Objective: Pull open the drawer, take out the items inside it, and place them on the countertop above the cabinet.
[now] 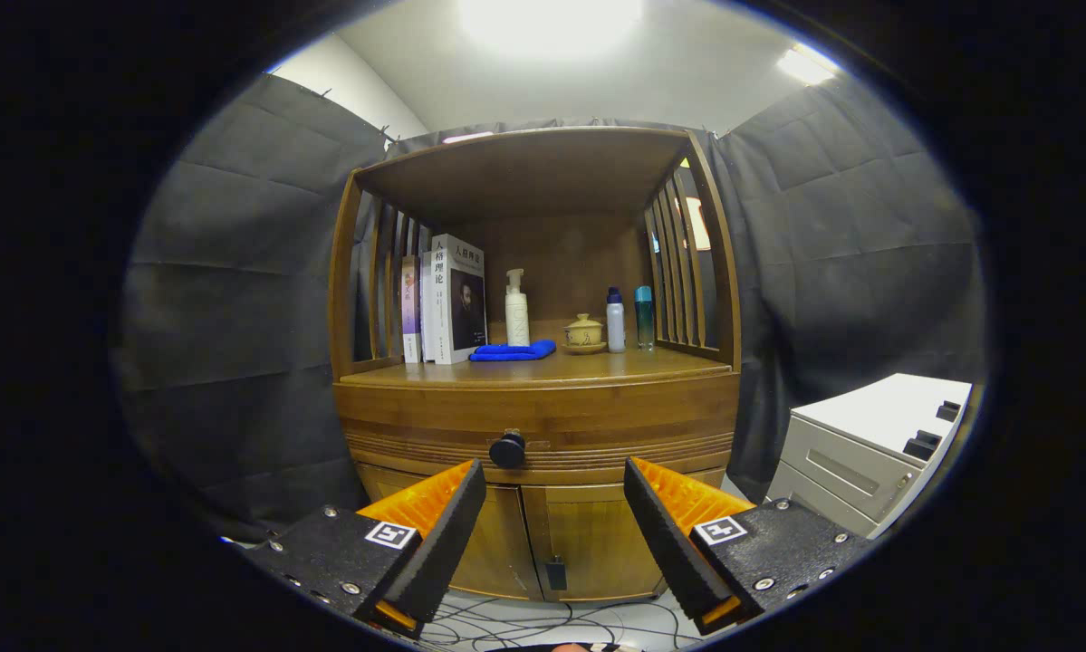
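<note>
Drawer (543,433) closed, one knob (507,449); claw (554,475) open.

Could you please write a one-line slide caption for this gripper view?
Open gripper faces a wooden cabinet, just short of the closed drawer's black knob.

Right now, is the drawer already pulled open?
No, the drawer sits flush in the cabinet front, and the open gripper hangs short of its round knob, touching nothing.
</note>
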`<state>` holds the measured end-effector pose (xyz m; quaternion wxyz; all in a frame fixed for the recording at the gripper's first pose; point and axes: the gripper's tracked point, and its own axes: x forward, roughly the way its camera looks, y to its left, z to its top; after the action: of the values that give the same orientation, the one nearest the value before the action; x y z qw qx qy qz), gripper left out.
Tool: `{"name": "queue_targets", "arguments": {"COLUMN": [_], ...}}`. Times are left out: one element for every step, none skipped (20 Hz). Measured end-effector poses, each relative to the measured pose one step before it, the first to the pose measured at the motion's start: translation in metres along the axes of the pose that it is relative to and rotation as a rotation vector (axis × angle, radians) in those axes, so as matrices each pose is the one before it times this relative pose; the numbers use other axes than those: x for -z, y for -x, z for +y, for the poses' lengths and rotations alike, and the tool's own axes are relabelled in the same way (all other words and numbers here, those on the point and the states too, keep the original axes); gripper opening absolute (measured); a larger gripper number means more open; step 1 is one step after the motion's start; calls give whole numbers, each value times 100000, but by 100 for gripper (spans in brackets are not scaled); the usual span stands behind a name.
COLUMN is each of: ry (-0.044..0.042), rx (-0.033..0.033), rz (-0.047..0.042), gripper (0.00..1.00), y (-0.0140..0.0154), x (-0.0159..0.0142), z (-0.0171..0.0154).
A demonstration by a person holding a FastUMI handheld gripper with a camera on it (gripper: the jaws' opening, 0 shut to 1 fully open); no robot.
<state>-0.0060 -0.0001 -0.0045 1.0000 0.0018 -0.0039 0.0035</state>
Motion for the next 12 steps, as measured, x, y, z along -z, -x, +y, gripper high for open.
{"name": "queue_targets", "arguments": {"ry": [131,71,-55,-161,-140,-19,3,-38,-310,-370,-332,-61], "rx": [106,96,-90,-53,-132,-107,-34,-60,-250,-470,-553,-419], "rz": [-310,-469,-127,-90,57,20,-93,91,329,746,362,-36], "gripper": [96,96,96,96,96,96,96,96,96,96,96,96], "y": [7,-22,55,24,75,53,37,-24,83,75,114,-188], "x": [15,-74,51,-22,51,-25,25,-28,85,45,-50,-255], "z": [-45,10,22,21,34,34,-15,46,68,110,70,132]}}
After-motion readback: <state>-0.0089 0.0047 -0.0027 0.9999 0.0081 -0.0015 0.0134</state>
